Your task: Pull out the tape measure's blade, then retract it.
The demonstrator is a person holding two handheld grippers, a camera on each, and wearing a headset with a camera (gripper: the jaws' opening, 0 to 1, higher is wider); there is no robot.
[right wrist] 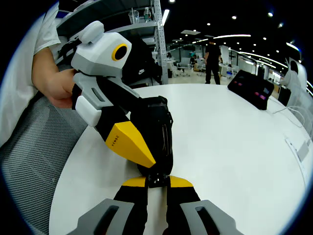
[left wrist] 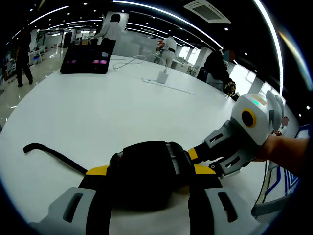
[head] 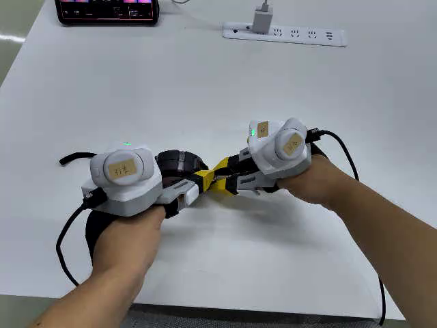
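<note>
Left gripper [left wrist: 150, 172]: jaws clamped on the black tape measure [left wrist: 146, 156] from either side, yellow fingertips [left wrist: 98, 170] pressed to the case. The case rests on the white workbench [left wrist: 98, 112].

Right gripper [right wrist: 157, 183]: jaws pressed nearly together, pinching a small dark tab [right wrist: 157, 179] at the tape measure's near edge. The right gripper view alone shows this pinch. Whether any blade is drawn out cannot be told.

The head view shows the tape measure between the two grippers, their tips meeting just right of it, and a hand [head: 126, 242] behind each.

A black strap [left wrist: 49, 152] trails from the tape measure's left side, clearest in the left gripper view.

Well beyond the tape measure lie a power strip [head: 283, 32] bearing a white charger [head: 263, 17], and a dark lit screen [head: 108, 10].
</note>
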